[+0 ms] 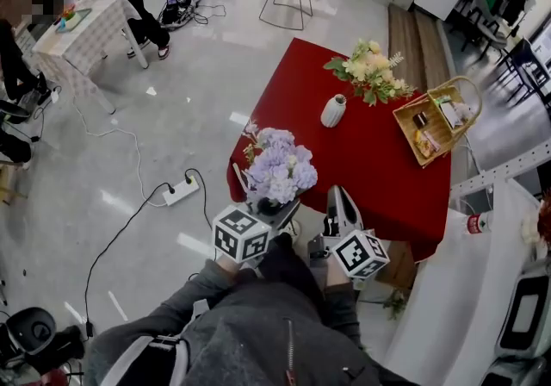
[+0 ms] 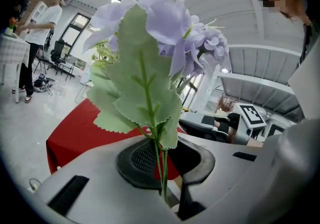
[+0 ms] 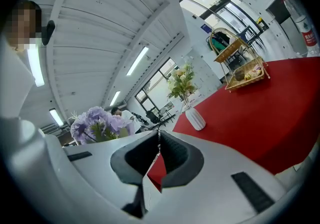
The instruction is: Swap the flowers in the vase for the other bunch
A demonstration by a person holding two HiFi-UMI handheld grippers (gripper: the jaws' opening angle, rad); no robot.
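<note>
1. Lilac bunch [image 1: 280, 164] stands upright at 12 o'clock from the left gripper [image 1: 274, 208]. Its blooms sit over the near corner of the red table [image 1: 344, 160].
2. In the left gripper view, the jaws pinch the bunch's thin green stems [image 2: 161, 168] low down. That grip probably keeps the heavy head up and leaves the stem ends free for the vase.
3. Beside it at 3 o'clock is the right gripper [image 1: 336, 193]. Its jaws are pressed together with nothing between them. My guess is that it is kept free to lift flowers out of the vase.
4. The white vase [image 1: 333, 110] stands mid-table, at about 12 o'clock from both grippers and well apart from them.
5. At the vase's 1 o'clock is the cream-and-yellow bunch [image 1: 370, 70]. In the right gripper view this bunch appears to rise straight from the vase's neck. The head view does not show its stems clearly.
6. A wicker basket [image 1: 435, 121] sits at the vase's 3 o'clock, near the table's far edge.
7. If the cream-and-yellow bunch is indeed in the vase, the swap is not yet made. That bunch must come out before the lilac one goes in.
</note>
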